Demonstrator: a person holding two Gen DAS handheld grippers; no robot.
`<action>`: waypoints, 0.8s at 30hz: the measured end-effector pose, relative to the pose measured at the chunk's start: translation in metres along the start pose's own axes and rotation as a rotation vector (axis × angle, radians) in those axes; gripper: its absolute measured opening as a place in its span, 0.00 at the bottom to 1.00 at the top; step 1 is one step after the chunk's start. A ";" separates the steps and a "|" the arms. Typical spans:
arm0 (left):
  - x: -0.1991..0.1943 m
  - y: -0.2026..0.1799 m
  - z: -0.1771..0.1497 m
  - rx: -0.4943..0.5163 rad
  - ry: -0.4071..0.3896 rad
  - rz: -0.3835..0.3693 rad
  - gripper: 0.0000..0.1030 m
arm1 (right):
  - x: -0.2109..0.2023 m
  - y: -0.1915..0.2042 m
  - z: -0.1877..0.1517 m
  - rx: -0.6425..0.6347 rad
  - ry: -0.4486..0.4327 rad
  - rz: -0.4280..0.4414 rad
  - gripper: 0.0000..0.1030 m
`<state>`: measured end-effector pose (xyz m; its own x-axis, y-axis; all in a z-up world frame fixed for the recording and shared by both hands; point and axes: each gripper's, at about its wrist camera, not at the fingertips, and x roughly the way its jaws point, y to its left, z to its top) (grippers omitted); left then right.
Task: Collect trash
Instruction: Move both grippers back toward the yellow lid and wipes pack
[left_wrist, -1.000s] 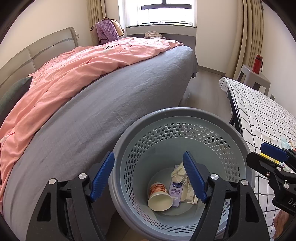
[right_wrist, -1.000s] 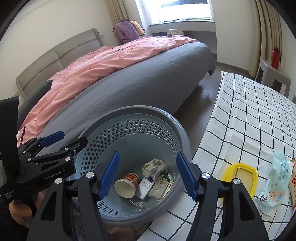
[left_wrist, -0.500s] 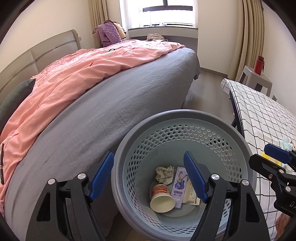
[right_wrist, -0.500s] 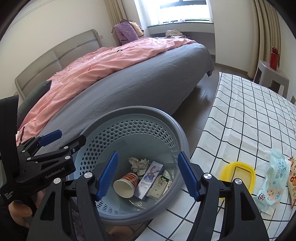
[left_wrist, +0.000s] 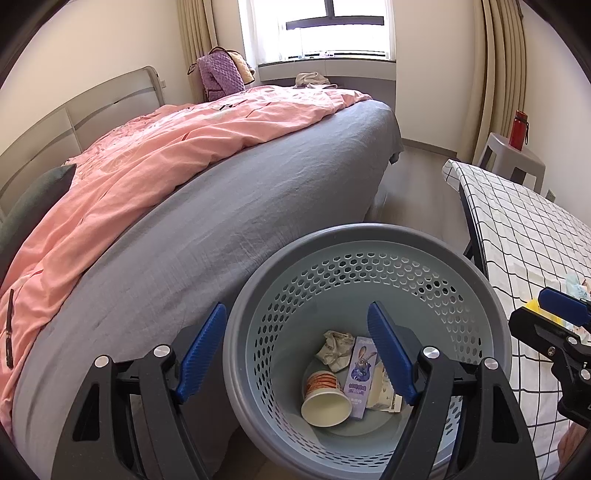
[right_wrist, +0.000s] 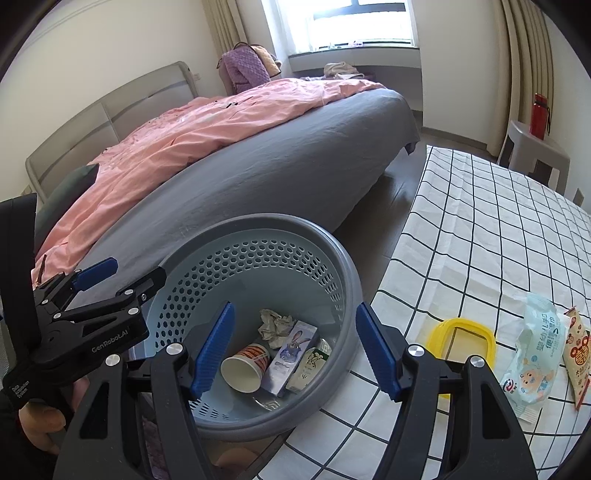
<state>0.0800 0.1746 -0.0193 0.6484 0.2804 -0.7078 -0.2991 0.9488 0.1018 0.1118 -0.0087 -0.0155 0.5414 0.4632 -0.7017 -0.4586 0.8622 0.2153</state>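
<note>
A grey perforated basket (left_wrist: 369, 240) (right_wrist: 258, 225) stands between the bed and the table. In it lie a paper cup (left_wrist: 325, 400) (right_wrist: 245, 365), a crumpled tissue (left_wrist: 334, 349) (right_wrist: 273, 326), a purple carton (left_wrist: 360, 373) (right_wrist: 291, 354) and a white-green carton (right_wrist: 310, 367). My left gripper (left_wrist: 297, 354) (right_wrist: 122, 275) is open and empty above the basket's left side. My right gripper (right_wrist: 295, 347) is open and empty above the basket's near rim; it also shows at the right edge of the left wrist view (left_wrist: 543, 314).
A bed with grey sheet (left_wrist: 229, 221) and pink quilt (left_wrist: 166, 147) lies left. A checked table (right_wrist: 480, 240) at right holds a yellow lid (right_wrist: 461, 339), a wet-wipes pack (right_wrist: 535, 350) and a snack packet (right_wrist: 576, 347). A stool with a red bottle (left_wrist: 519, 125) stands behind.
Both grippers have risen and drawn back a little from the basket. The crumpled tissue and purple carton have settled on the basket floor.
</note>
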 end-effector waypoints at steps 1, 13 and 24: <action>-0.001 0.000 0.000 -0.001 -0.002 0.000 0.73 | -0.001 0.000 0.000 0.001 -0.001 0.000 0.65; -0.007 -0.012 -0.001 0.007 -0.017 -0.009 0.74 | -0.026 -0.017 -0.008 0.026 -0.025 -0.036 0.71; -0.019 -0.042 -0.004 0.053 -0.047 -0.032 0.75 | -0.054 -0.052 -0.025 0.079 -0.044 -0.109 0.73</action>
<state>0.0775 0.1288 -0.0132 0.6893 0.2552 -0.6780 -0.2410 0.9634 0.1176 0.0883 -0.0835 -0.0058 0.6160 0.3733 -0.6937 -0.3396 0.9204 0.1938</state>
